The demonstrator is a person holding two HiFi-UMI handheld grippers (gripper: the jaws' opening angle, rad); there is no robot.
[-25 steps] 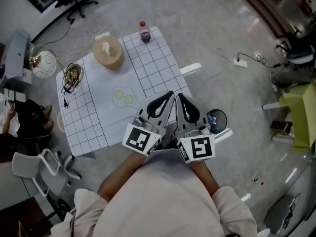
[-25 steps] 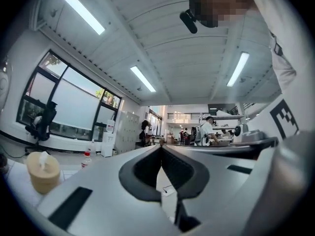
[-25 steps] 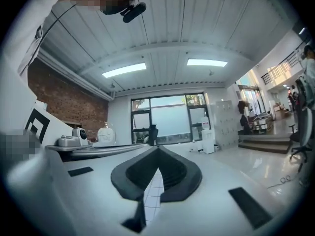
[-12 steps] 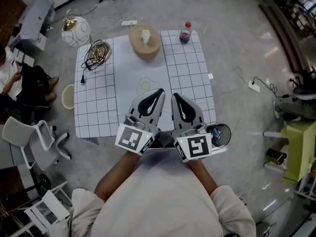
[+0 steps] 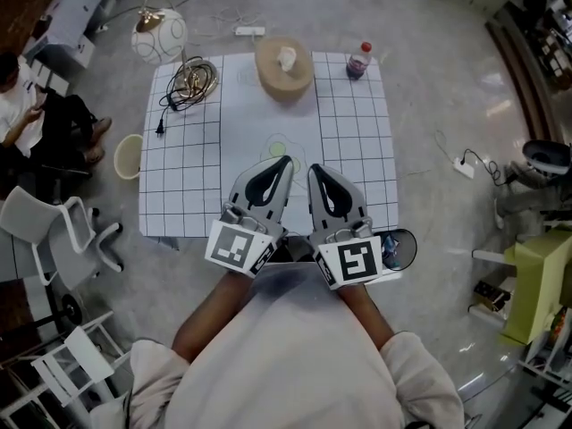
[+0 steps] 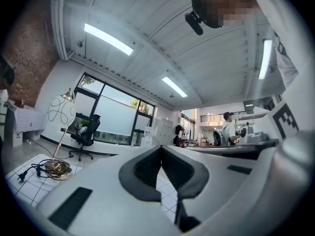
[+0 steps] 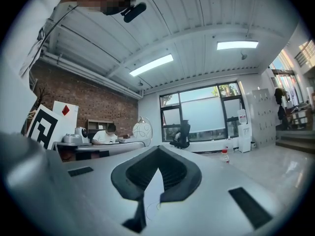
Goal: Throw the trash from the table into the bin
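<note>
A table with a white gridded cloth [image 5: 179, 195] stands in front of me. On it, just past my jaw tips, lies a pale flat piece with green round spots [image 5: 278, 145]. A red-capped bottle [image 5: 359, 61] [image 7: 225, 155] stands at the far right corner. A round black bin [image 5: 402, 248] with trash in it sits on the floor by the near right corner. My left gripper [image 5: 286, 162] [image 6: 160, 148] and right gripper [image 5: 314, 169] [image 7: 157, 149] hover side by side over the near edge. Both are shut with nothing held.
A round wooden tissue holder [image 5: 284, 66] stands at the table's far middle. A coiled cable [image 5: 189, 80] [image 6: 54, 168] and a globe lamp [image 5: 159, 36] [image 6: 61, 109] are at the far left. A pale bucket [image 5: 130, 155], white chairs [image 5: 54, 239] and a seated person [image 5: 27, 105] are to the left.
The view has swung so that the table now lies square in front of me, and the bin has shifted to the lower right. Both grippers stayed shut, side by side.
</note>
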